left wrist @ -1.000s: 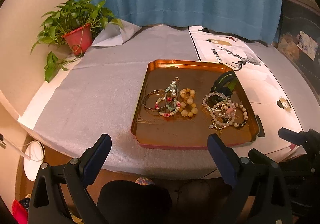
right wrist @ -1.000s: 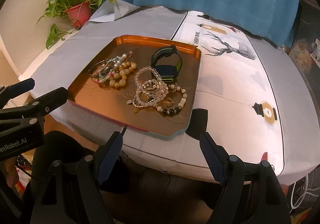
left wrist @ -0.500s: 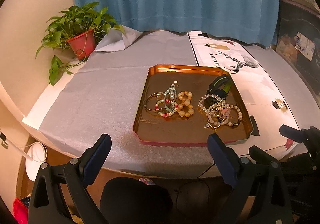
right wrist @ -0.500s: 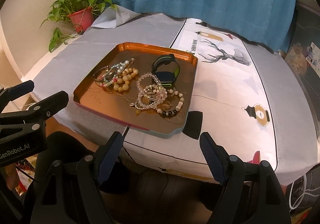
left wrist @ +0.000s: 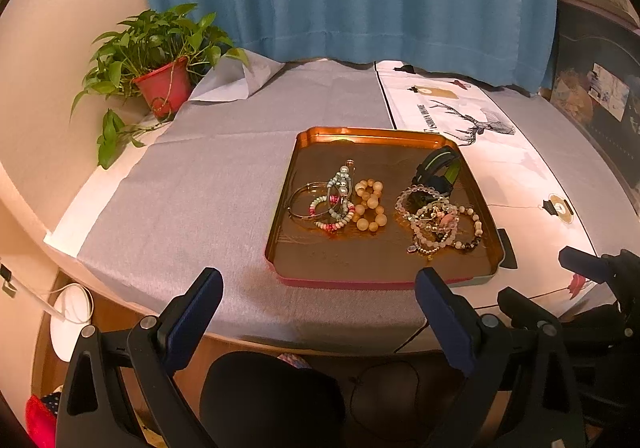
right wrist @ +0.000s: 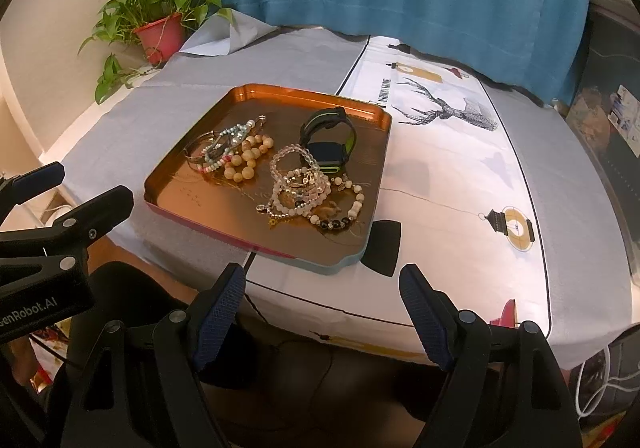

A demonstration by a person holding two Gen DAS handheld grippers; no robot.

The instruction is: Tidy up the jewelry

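While both hand-held grippers (left wrist: pixel 318 282) (right wrist: pixel 322 278) hang open, empty, copper tray (right wrist: pixel 208 164) holds bracelets (right wrist: pixel 298 188), watch (right wrist: pixel 330 140).

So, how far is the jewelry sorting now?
Nothing looks done: the bracelets and the watch lie heaped together in the copper tray. Nothing is in hand: the left gripper and right gripper are open and short of the tray. All sorting remains.
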